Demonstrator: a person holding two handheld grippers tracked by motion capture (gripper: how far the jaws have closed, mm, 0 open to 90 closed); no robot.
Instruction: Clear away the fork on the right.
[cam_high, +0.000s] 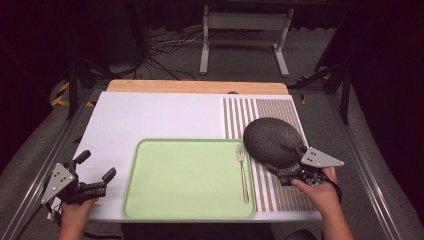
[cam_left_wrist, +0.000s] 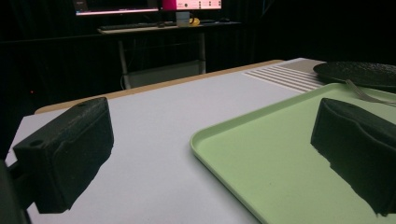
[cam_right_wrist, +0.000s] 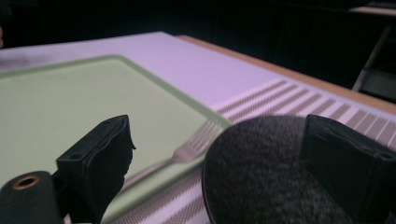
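A light green tray (cam_high: 185, 180) lies on the white board, with a metal fork (cam_high: 243, 172) along its right side. To its right a dark speckled plate (cam_high: 272, 141) rests on a striped mat (cam_high: 280, 192) and overlaps the tray's far right corner. My right gripper (cam_high: 286, 159) is open at the plate's near right rim. In the right gripper view the plate (cam_right_wrist: 261, 177) sits between the spread jaws of my right gripper (cam_right_wrist: 219, 140), with the fork (cam_right_wrist: 187, 149) just beyond. My left gripper (cam_high: 96, 165) is open over the board, left of the tray (cam_left_wrist: 261, 154).
The white board (cam_high: 150, 117) covers a wooden table whose far edge (cam_high: 197, 86) shows. Metal rails run along both sides of the table. Behind it stand a white frame (cam_high: 245, 30) and loose cables on the floor.
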